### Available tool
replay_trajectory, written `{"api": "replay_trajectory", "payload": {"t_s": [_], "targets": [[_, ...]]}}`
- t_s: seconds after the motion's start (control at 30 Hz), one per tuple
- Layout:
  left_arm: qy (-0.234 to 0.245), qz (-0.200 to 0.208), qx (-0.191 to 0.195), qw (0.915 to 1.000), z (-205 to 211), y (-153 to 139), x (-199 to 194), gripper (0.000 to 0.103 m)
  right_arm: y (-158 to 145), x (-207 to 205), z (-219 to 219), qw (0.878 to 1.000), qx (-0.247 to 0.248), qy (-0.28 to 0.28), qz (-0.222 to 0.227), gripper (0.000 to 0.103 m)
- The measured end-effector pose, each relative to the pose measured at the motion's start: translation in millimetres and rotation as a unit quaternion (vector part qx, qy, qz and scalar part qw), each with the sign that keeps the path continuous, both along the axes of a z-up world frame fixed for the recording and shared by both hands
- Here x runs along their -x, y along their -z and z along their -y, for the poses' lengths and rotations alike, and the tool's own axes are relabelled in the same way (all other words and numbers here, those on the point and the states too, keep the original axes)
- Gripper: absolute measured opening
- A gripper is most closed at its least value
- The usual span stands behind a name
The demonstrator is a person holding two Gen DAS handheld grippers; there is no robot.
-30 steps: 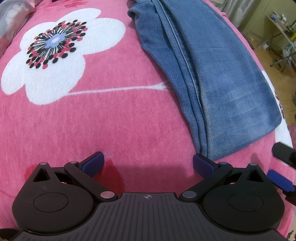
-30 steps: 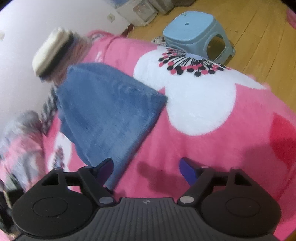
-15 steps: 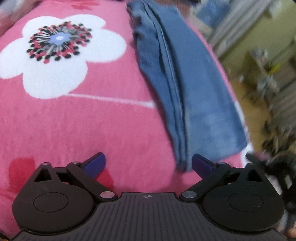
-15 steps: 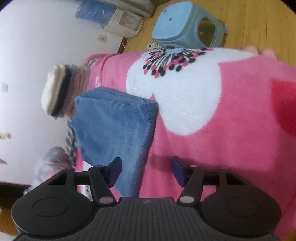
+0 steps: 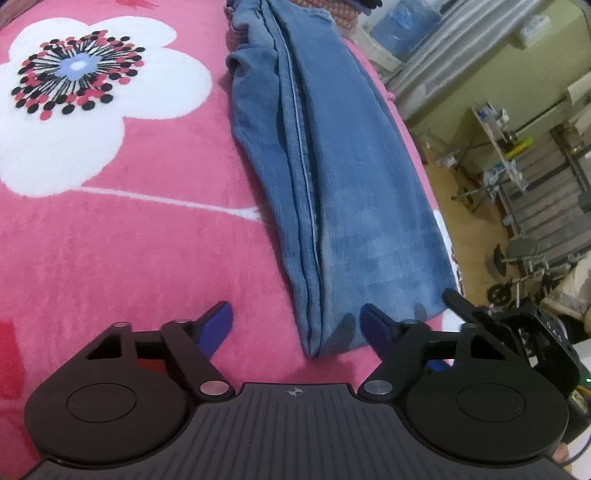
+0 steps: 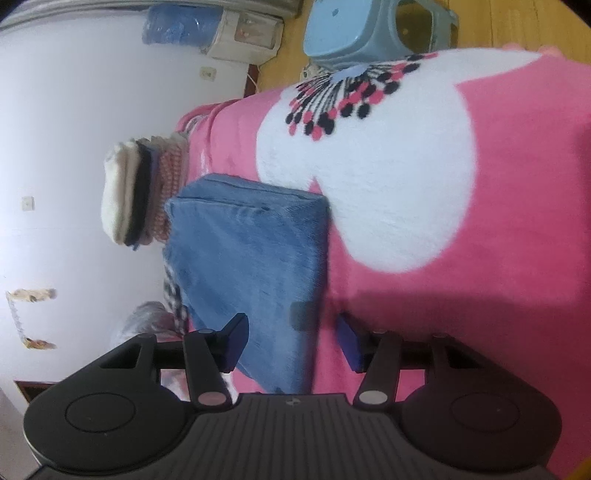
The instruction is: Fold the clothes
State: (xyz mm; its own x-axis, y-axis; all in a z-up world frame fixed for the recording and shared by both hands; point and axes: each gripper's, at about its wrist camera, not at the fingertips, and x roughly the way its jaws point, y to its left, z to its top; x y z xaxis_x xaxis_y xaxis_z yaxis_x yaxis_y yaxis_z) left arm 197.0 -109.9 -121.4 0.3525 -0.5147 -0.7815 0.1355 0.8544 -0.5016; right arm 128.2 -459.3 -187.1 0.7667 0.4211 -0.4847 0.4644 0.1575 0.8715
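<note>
Blue jeans (image 5: 343, 192), folded lengthwise, lie on a pink blanket (image 5: 129, 258) with white flowers. Their near end sits between the fingers of my left gripper (image 5: 297, 325), whose jaws are closing; the pads stand clear of the cloth. The right gripper (image 5: 443, 328) shows at the jeans' right corner. In the right wrist view the jeans (image 6: 251, 258) run away from my right gripper (image 6: 291, 339). Its jaws are turned on their side and closing around the hem's edge, with a gap left at the right pad (image 6: 349, 343).
A stack of folded clothes (image 6: 136, 192) lies beyond the jeans by the white wall. A light-blue stool (image 6: 354, 33) stands on the wooden floor past the bed's edge. Metal shelving (image 5: 498, 147) and clutter fill the room on the right.
Both pairs of jaws have narrowed. The left gripper swung toward the jeans, so their near end now lies between its fingers. The right gripper rolled and sank onto the hem edge.
</note>
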Motion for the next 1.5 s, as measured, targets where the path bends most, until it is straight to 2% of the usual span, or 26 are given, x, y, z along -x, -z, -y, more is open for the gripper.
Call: {"api": "replay_trajectory", "payload": {"t_s": [0.03, 0.2, 0.4, 0.57, 0.7, 0.83, 1.07, 1.5], "targets": [[-0.003, -0.002, 0.0, 1.0, -0.7, 2.1, -2.1, 0.06, 0.2, -3.7, -1.0, 1.0, 0.0, 0.0, 0.002, 0.056], [-0.018, -0.018, 0.003, 0.9997, -9.5, 2.6, -2.1, 0.051, 2.5, -7.5, -4.5, 1.0, -0.002, 0.0, 0.009, 0.055], [-0.028, -0.045, -0.027, 0.9982, -9.5, -0.3, -2.8, 0.045, 12.2, 5.3, -18.2, 0.999, -0.037, -0.013, -0.005, 0.04], [-0.028, -0.059, -0.054, 0.9964, -7.4, -4.3, -3.6, 0.046, 11.8, -6.0, -36.9, 0.998, -0.042, -0.043, -0.015, 0.04], [-0.03, -0.064, -0.067, 0.9953, -7.1, -6.8, -1.4, 0.051, 12.6, -10.6, -39.5, 0.998, -0.05, -0.027, -0.017, 0.04], [-0.031, -0.063, -0.077, 0.9945, -7.9, -6.6, 1.2, 0.057, 18.0, -6.9, -47.0, 0.998, -0.054, -0.018, -0.022, 0.031], [-0.029, -0.062, -0.081, 0.9944, -8.8, -6.4, 2.9, 0.059, 24.5, -9.5, -58.4, 0.997, -0.055, -0.034, -0.033, 0.029], [-0.026, -0.061, -0.085, 0.9942, -9.9, -7.0, 5.4, 0.06, 28.2, -8.4, -59.6, 0.996, -0.084, -0.013, -0.031, 0.029]]}}
